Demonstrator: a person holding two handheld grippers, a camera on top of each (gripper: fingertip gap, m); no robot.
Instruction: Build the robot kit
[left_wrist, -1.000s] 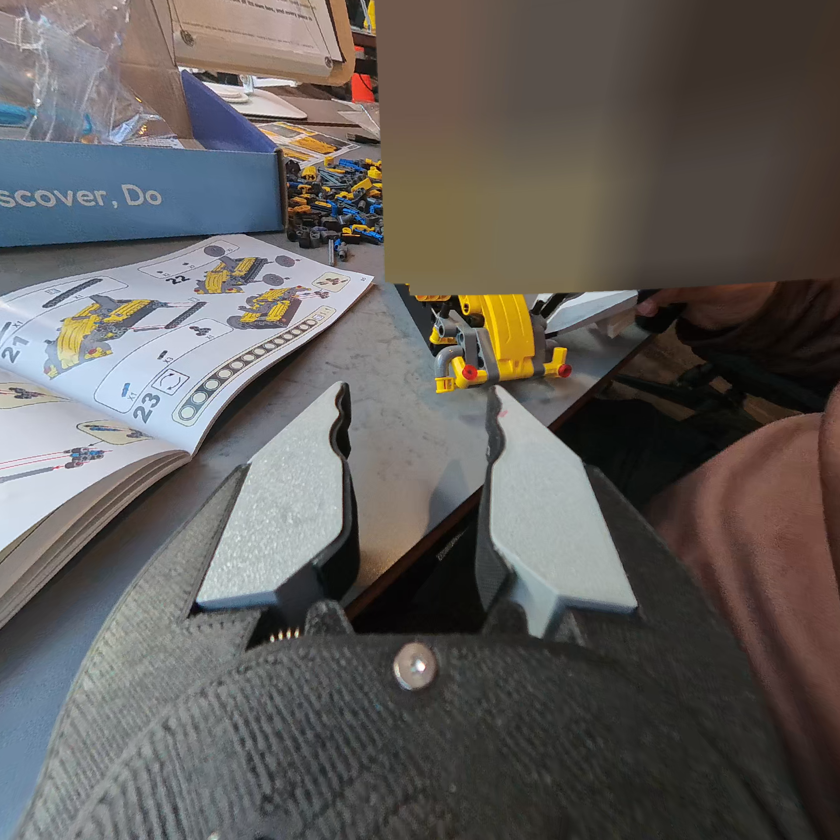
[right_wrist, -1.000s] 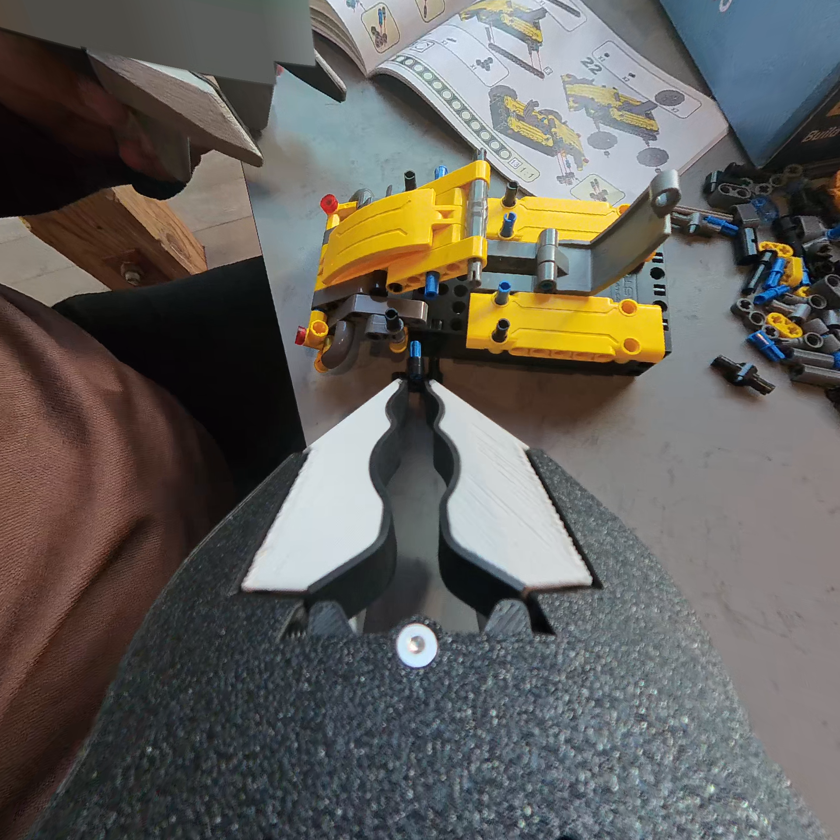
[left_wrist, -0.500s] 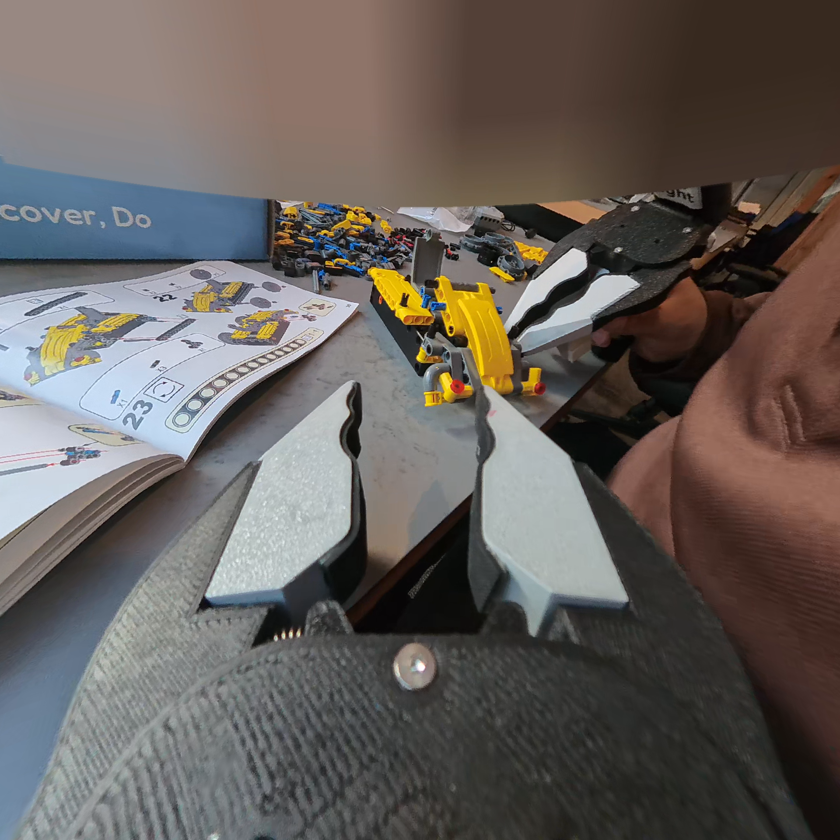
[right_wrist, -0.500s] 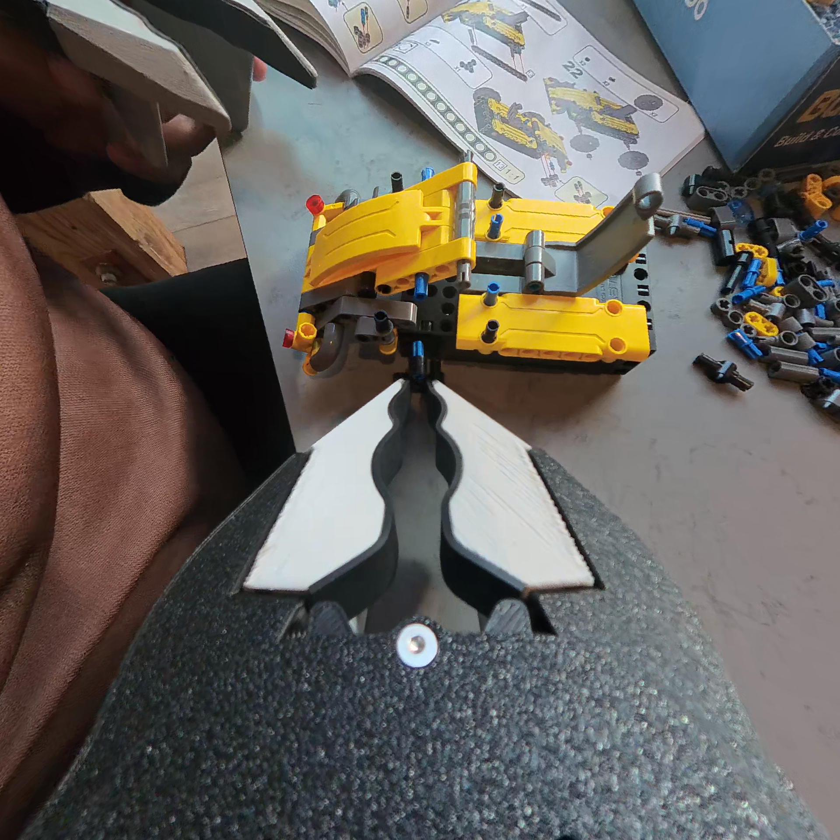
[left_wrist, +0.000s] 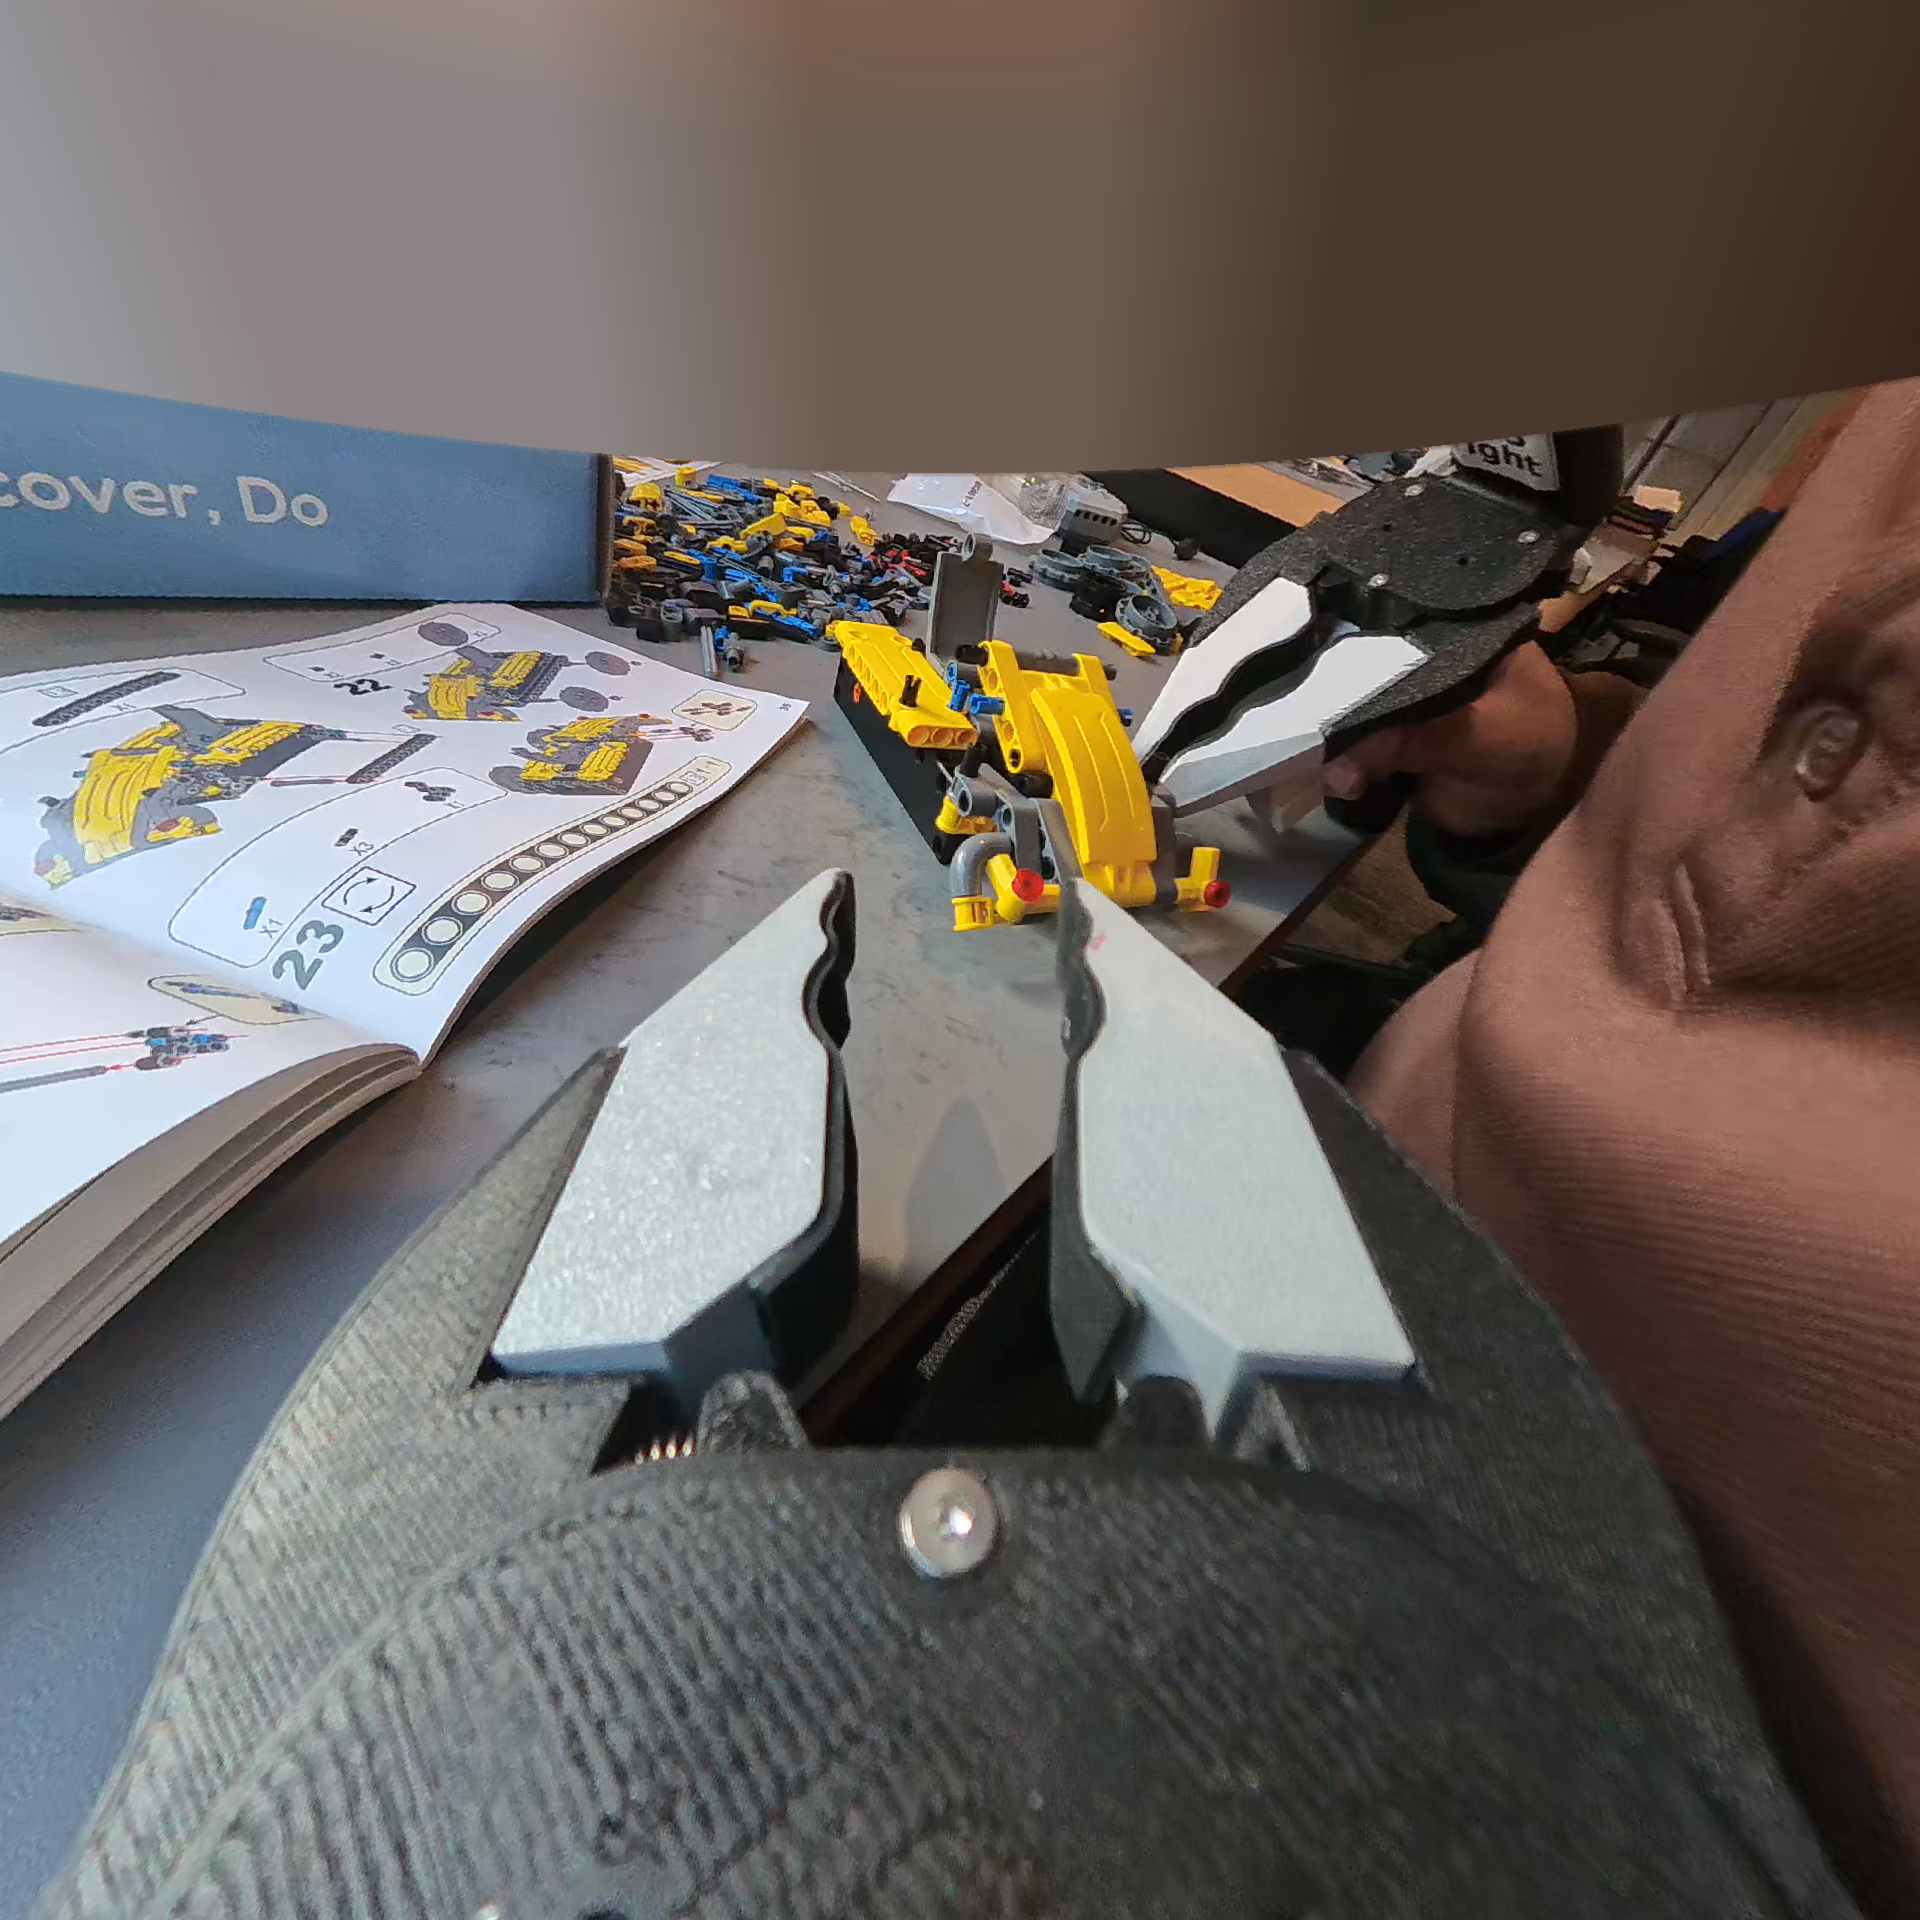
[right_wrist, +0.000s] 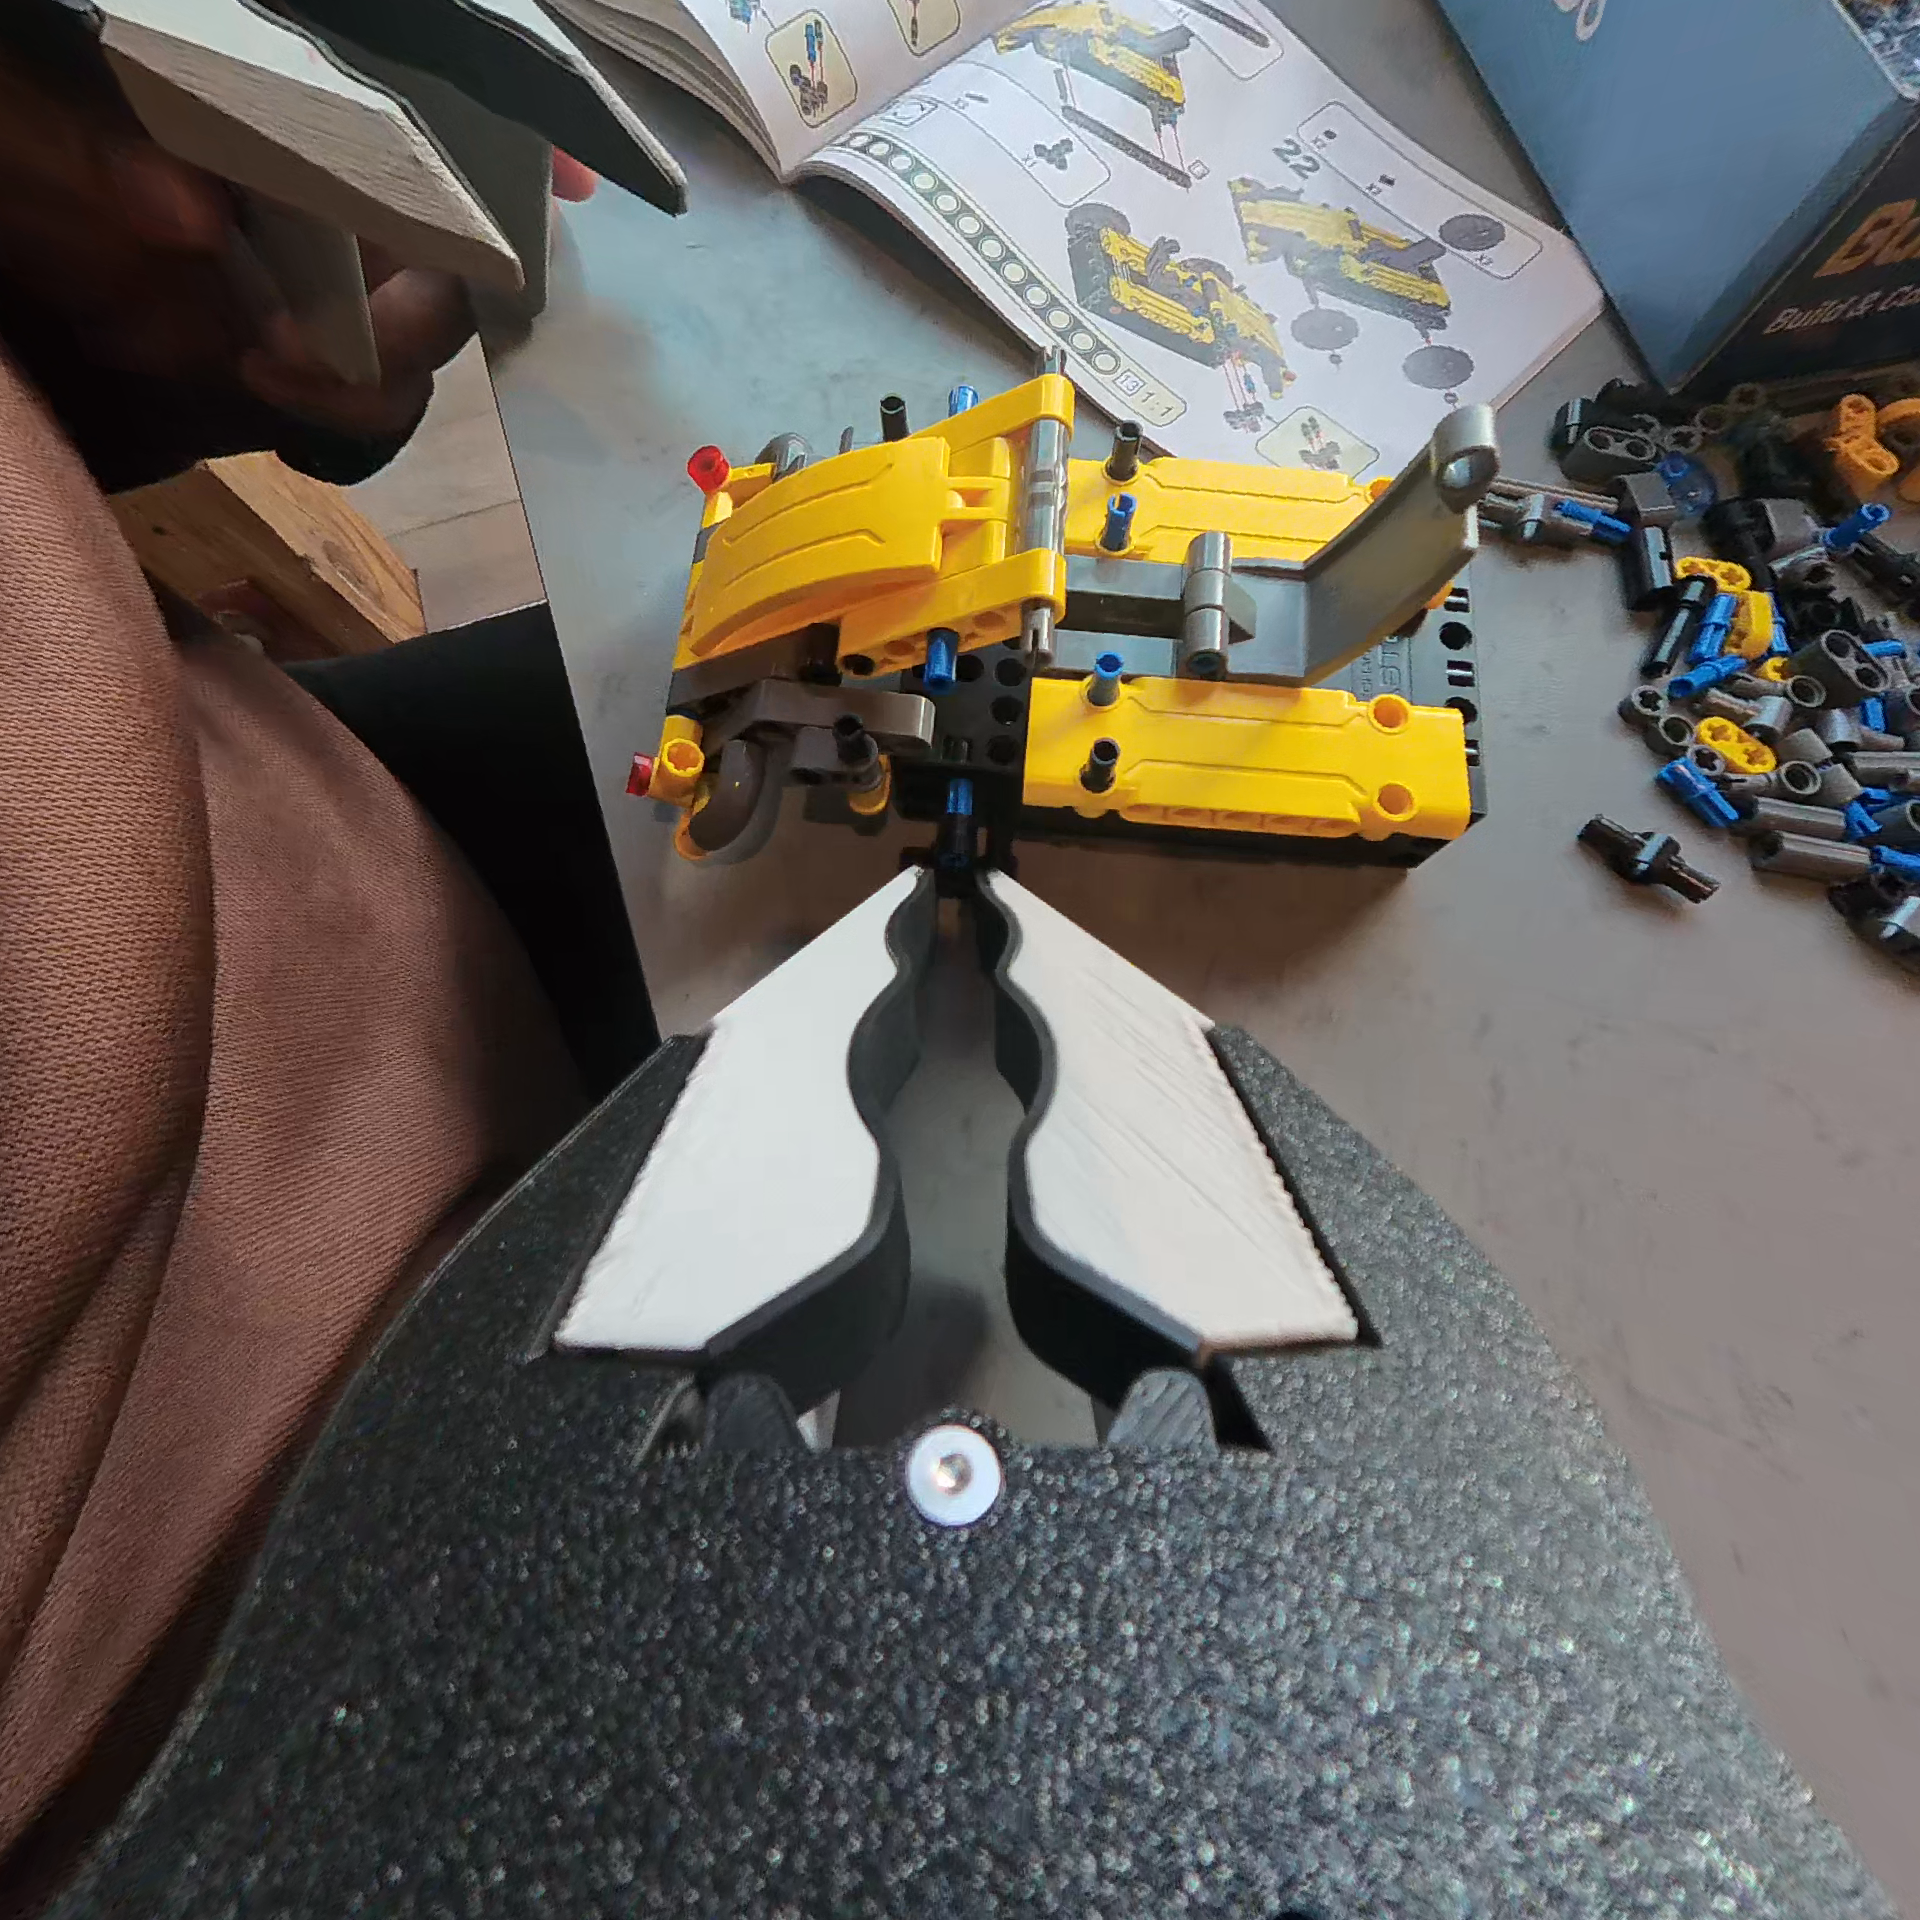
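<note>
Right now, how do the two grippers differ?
The left gripper is open, holding nothing, above the table edge. The right gripper is shut on a small black and blue pin at the side of the yellow toy vehicle. Both have pale fingers on black bodies.

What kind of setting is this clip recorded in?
Probably a workbench or hobby table used for building a toy construction kit. A half-built yellow model sits on the grey tabletop, an open instruction booklet lies beside it, and a pile of loose small parts is spread near a blue box.
</note>
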